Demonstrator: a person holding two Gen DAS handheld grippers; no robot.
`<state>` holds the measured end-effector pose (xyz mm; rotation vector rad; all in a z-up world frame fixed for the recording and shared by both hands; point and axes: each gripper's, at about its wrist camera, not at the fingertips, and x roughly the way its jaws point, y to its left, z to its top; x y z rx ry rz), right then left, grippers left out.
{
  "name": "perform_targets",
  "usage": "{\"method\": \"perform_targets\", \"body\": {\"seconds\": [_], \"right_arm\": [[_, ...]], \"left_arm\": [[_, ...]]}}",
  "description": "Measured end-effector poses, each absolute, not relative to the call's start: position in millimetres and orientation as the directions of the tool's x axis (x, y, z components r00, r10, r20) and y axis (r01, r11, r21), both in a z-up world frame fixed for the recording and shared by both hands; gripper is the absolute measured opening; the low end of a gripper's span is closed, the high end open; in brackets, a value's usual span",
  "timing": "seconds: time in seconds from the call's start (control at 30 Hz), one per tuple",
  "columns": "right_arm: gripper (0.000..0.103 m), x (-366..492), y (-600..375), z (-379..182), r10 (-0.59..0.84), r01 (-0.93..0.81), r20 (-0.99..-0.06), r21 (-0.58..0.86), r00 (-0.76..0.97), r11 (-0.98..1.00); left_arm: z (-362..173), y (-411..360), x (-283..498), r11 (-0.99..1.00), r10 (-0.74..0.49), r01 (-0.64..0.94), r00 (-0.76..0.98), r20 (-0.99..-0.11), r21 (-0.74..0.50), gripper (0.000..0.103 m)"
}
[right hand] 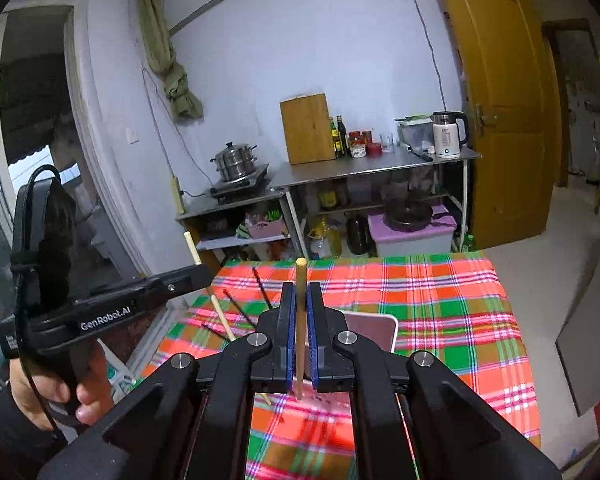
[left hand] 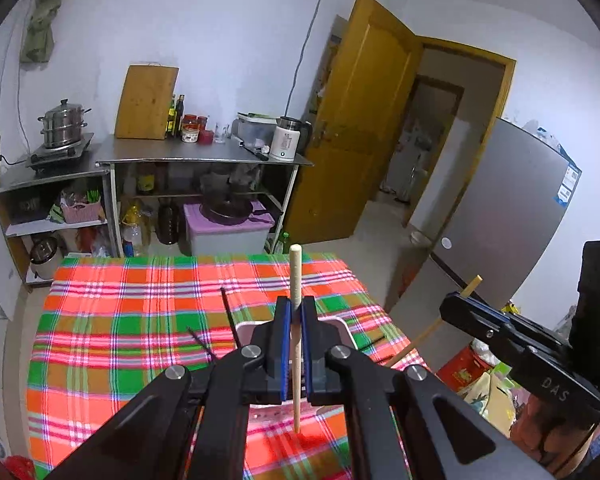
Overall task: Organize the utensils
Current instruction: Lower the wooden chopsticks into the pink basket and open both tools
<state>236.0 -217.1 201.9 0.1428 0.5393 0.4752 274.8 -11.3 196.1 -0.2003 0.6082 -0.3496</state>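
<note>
White walls, a yellow door [left hand: 364,120] and a steel kitchen shelf [left hand: 204,156] stood behind the surface, which was covered in a red, green and orange plaid cloth [left hand: 140,312]. The left gripper [left hand: 296,340] had its jaws closed on a pale wooden chopstick [left hand: 295,276], held nearly upright above a metal tray [left hand: 244,330]. The right gripper [right hand: 300,336] likewise had its jaws clamped on a darker wooden chopstick [right hand: 301,276], standing upright over the same tray [right hand: 380,328]. Several thin black chopsticks [left hand: 228,312] lay loose on the cloth just beside the tray. A hand [right hand: 56,392] gripped the left tool's handle.
</note>
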Motion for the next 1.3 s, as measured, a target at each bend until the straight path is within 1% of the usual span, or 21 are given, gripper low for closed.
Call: {"method": "perform_targets", "body": {"seconds": [0.23, 0.37, 0.7, 0.93, 0.97, 1.03, 1.07, 1.13, 1.2, 1.27, 1.3], "right_arm": [[0.005, 257.8, -213.5, 196.3, 0.463, -0.381, -0.455, 0.264, 0.761, 0.886], [0.005, 266.3, -211.1, 184.0, 0.456, -0.371, -0.47, 0.266, 0.756, 0.89], [0.005, 283.6, -198.1, 150.3, 0.436, -0.359, -0.525, 0.247, 0.731, 0.9], [0.005, 290.9, -193.0, 132.2, 0.44, -0.369, -0.59, 0.244, 0.677, 0.897], [0.006, 290.5, -192.2, 131.0, 0.436, -0.368, -0.594, 0.24, 0.676, 0.898], [0.013, 288.8, -193.4, 130.4, 0.432, -0.366, -0.594, 0.237, 0.679, 0.9], [0.016, 287.1, -194.8, 131.5, 0.435, -0.367, -0.59, 0.239, 0.68, 0.899], [0.017, 284.9, -197.4, 134.0, 0.437, -0.367, -0.582, 0.242, 0.685, 0.898], [0.022, 282.5, -200.6, 138.6, 0.435, -0.365, -0.574, 0.239, 0.694, 0.9], [0.027, 278.2, -204.4, 144.8, 0.434, -0.364, -0.56, 0.239, 0.706, 0.9], [0.028, 276.7, -205.9, 147.1, 0.433, -0.362, -0.556, 0.24, 0.71, 0.901]], "left_arm": [[190.6, -16.6, 299.1, 0.934, -0.352, 0.258, 0.788, -0.505, -0.249, 0.005], [176.3, -16.3, 313.0, 0.932, -0.354, 0.249, 0.783, -0.512, -0.264, 0.005], [133.0, -18.3, 331.9, 0.942, -0.332, 0.237, 0.758, -0.562, -0.236, 0.005], [113.4, -20.3, 332.6, 0.936, -0.35, 0.255, 0.708, -0.613, -0.241, 0.005], [111.3, -19.7, 332.2, 0.936, -0.352, 0.252, 0.704, -0.617, -0.246, 0.005], [109.7, -19.0, 328.5, 0.936, -0.352, 0.252, 0.704, -0.616, -0.247, 0.005], [109.8, -18.7, 326.4, 0.935, -0.353, 0.253, 0.705, -0.614, -0.248, 0.006], [111.4, -16.5, 323.3, 0.931, -0.363, 0.256, 0.707, -0.607, -0.259, 0.013], [116.0, -13.4, 319.1, 0.931, -0.362, 0.25, 0.717, -0.596, -0.264, 0.024], [120.6, -10.6, 314.4, 0.929, -0.367, 0.251, 0.724, -0.584, -0.273, 0.027], [123.0, -9.4, 312.0, 0.928, -0.368, 0.25, 0.728, -0.579, -0.276, 0.027]]}}
